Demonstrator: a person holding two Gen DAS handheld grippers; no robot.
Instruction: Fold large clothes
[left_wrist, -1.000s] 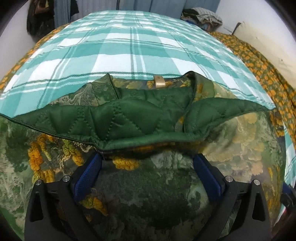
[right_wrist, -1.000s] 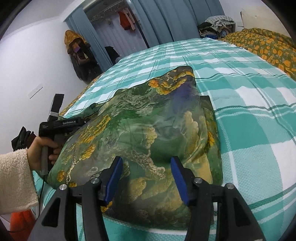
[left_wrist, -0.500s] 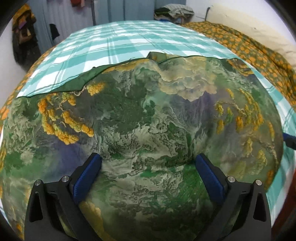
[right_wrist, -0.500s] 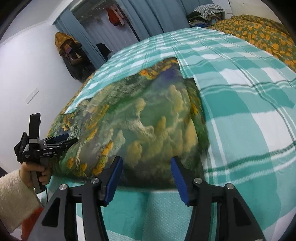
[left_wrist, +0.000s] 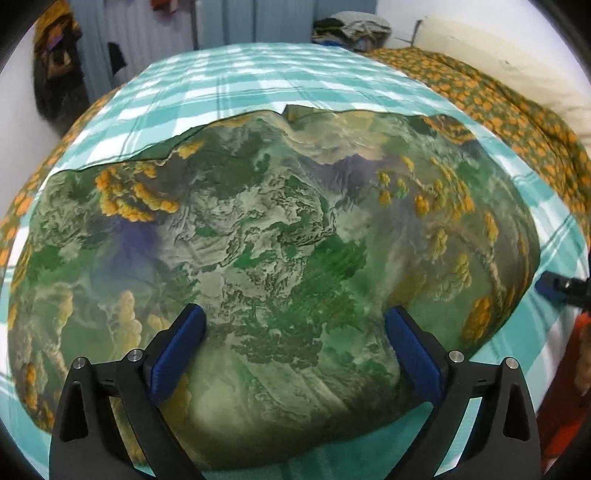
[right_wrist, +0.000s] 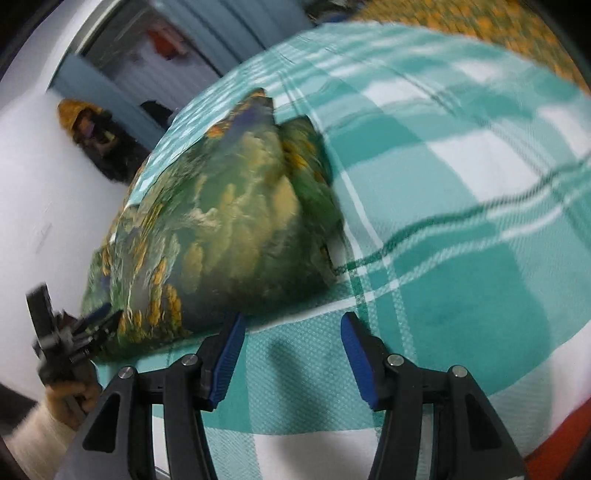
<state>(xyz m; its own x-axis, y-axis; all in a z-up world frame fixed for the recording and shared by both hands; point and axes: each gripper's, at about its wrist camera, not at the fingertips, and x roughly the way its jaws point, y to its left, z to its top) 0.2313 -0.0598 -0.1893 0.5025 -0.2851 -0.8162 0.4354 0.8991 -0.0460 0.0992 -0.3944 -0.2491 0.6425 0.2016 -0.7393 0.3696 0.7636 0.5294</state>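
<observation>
A folded jacket (left_wrist: 280, 236) printed with green hills and yellow trees lay on a bed spread with a teal-and-white checked sheet (left_wrist: 236, 81). It formed a puffy, rounded bundle with its printed side up, and a thin strip of dark green lining showed along its far left edge. An orange-flowered quilt (left_wrist: 509, 110) lay along the right side of the bed, with a pale pillow (left_wrist: 491, 62) beyond it.

In the left wrist view, the left gripper (left_wrist: 293, 332) was above the near part of the jacket. Its jaws stood wide apart, clamping nothing; whether the blue pads (left_wrist: 177, 347) touched the cloth could not be told. At the far right edge of this view, the blue tip of the right gripper (left_wrist: 550, 288) showed just past the jacket's right end.

The right wrist view was blurred. The right gripper (right_wrist: 291, 354) was over bare sheet, just beside the jacket's near right corner, its jaws parted and empty. The jacket (right_wrist: 221, 229) stretched away to the upper left. At the lower left, a hand (right_wrist: 72, 395) in a cream fleece sleeve (right_wrist: 33, 439) held the left gripper (right_wrist: 92, 325) at the jacket's other end.

Blue curtains (left_wrist: 236, 22) and a heap of clothes (left_wrist: 354, 29) stood beyond the bed.
</observation>
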